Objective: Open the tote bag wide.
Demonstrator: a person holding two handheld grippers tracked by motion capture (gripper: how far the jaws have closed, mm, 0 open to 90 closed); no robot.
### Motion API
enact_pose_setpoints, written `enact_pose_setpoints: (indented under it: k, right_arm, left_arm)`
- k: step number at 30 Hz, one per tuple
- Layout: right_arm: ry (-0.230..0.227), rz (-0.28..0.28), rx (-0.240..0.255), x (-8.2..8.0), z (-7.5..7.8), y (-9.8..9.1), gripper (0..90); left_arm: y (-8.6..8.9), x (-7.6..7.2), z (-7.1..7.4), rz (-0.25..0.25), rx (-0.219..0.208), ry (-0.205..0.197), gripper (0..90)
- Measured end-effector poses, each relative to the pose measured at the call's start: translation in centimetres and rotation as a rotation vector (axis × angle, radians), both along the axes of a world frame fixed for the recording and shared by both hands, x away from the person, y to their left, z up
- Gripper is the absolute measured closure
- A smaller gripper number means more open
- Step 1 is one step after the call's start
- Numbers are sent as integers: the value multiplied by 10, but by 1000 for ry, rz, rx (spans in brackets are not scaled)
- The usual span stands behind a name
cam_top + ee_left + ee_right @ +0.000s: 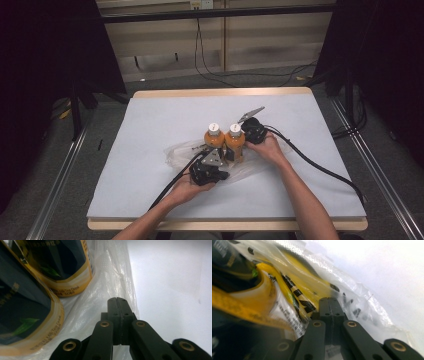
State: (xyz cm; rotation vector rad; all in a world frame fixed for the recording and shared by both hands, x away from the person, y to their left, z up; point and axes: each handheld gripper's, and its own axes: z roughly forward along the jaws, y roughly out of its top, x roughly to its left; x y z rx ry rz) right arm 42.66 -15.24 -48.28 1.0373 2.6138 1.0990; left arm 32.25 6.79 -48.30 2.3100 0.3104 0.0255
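Two orange drink bottles with white caps [213,137] [235,141] stand side by side on a clear plastic bag [175,152] in the middle of the white-covered table [150,120]. My left gripper [221,158] sits at the bottles' near side. In the left gripper view its jaws [116,300] are shut with the bag's film [110,277] at the tips, and the dark-labelled bottles [57,267] [22,315] stand close on the left. My right gripper [244,143] is at the right bottle's side. Its jaws [328,300] are shut in the bag's film [352,285], with a bottle [262,297] seen through it.
Black cables [320,167] trail from both grippers toward the table's near and right edges. Dark stands [75,110] and floor cables lie beyond the table's sides. White cover [310,125] surrounds the bag on all sides.
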Motion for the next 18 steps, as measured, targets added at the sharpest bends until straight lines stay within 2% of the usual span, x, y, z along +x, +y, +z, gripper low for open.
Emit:
enact_pose_setpoints:
  k: [2, 3, 4, 8, 9, 14, 16, 18]
  right_arm:
    - [-2, -1, 11, 2, -1, 0, 900]
    - [-8, -3, 0, 4, 0, 2, 900]
    - [-11, -9, -15, 4, 0, 3, 900]
    - [-21, -21, -22, 9, 0, 7, 900]
    - [-18, -29, 0, 12, -1, 8, 900]
    - [-19, -47, 3, 19, -2, 14, 900]
    - [-23, -56, 2, 24, -2, 16, 900]
    - [-23, -63, 3, 26, -2, 18, 900]
  left_arm:
    - [1, -2, 0, -6, 5, -3, 900]
    - [2, -4, 2, -15, 19, 3, 900]
    - [2, -5, 1, -14, 1, 10, 900]
    - [2, -9, 1, -27, 10, 1, 900]
    - [2, -12, 4, -47, 38, 3, 900]
    - [1, -17, 3, -71, 18, 5, 900]
    - [2, -21, 2, -75, -3, 16, 900]
    - [3, -21, 2, -87, 4, 31, 900]
